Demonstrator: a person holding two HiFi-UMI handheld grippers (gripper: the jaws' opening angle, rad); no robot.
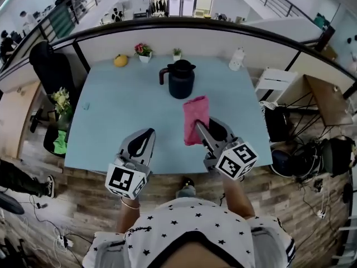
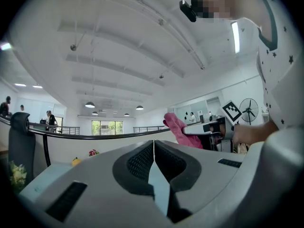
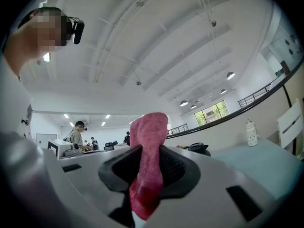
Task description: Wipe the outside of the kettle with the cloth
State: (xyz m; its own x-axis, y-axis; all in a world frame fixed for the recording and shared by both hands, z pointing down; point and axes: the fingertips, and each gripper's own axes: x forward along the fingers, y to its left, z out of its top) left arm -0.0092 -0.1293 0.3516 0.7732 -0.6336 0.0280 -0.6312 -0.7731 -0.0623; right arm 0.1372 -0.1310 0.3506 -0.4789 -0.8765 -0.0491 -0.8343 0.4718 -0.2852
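A dark kettle (image 1: 181,79) with a side handle stands upright at the back middle of the pale blue table (image 1: 111,121). My right gripper (image 1: 198,128) is shut on a pink cloth (image 1: 196,118), held over the table in front of the kettle; the cloth (image 3: 148,160) sticks up between the jaws. The kettle's top (image 3: 199,148) shows just beyond them. My left gripper (image 1: 146,134) hovers near the table's front edge, left of the cloth, jaws pressed together with nothing in them. The left gripper view shows the pink cloth (image 2: 181,131) off to its right.
Along the table's back edge sit a yellow object (image 1: 120,60), a small flower pot (image 1: 144,52), a tiny plant (image 1: 177,53) and a white bottle (image 1: 237,59). A black chair (image 1: 50,68) stands at the left, a white chair (image 1: 275,82) at the right.
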